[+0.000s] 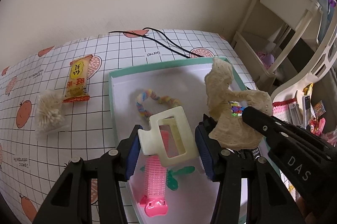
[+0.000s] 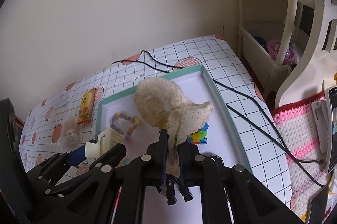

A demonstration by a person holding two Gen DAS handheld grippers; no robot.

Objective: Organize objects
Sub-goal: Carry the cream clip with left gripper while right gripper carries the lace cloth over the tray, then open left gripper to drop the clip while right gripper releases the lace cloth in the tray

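My left gripper point(image 1: 168, 146) sits low in the centre of the left wrist frame, its blue pads point(image 1: 132, 152) pressed against the sides of a cream claw clip point(image 1: 168, 135), which it holds above the tray. My right gripper point(image 2: 172, 147) sits at the lower centre of the right wrist frame with the jaws narrow, pinching a cream lace scrunchie point(image 2: 168, 104) that stands up above the fingertips. In the left wrist view that same scrunchie point(image 1: 227, 110) shows at centre right, with the right gripper's black finger coming in from the lower right.

Under both tools I see a shallow white tray with a mint green rim point(image 1: 111, 97). A pink hair roller point(image 1: 154, 179) lies in it at the bottom centre, a rainbow twisted hair tie point(image 1: 147, 102) lies near the middle, and a small multicoloured clip point(image 2: 199, 135) lies just right of the scrunchie in the right wrist view.

To the left of the tray, on the grid-patterned tablecloth point(image 1: 52, 161), lie a yellow snack packet point(image 1: 78, 81) and, touching its lower end, a fluffy cream scrunchie point(image 1: 49, 114). A black cable point(image 1: 168, 43) runs across the cloth behind the tray. A cream shelf point(image 1: 284, 20) stands at the upper right.
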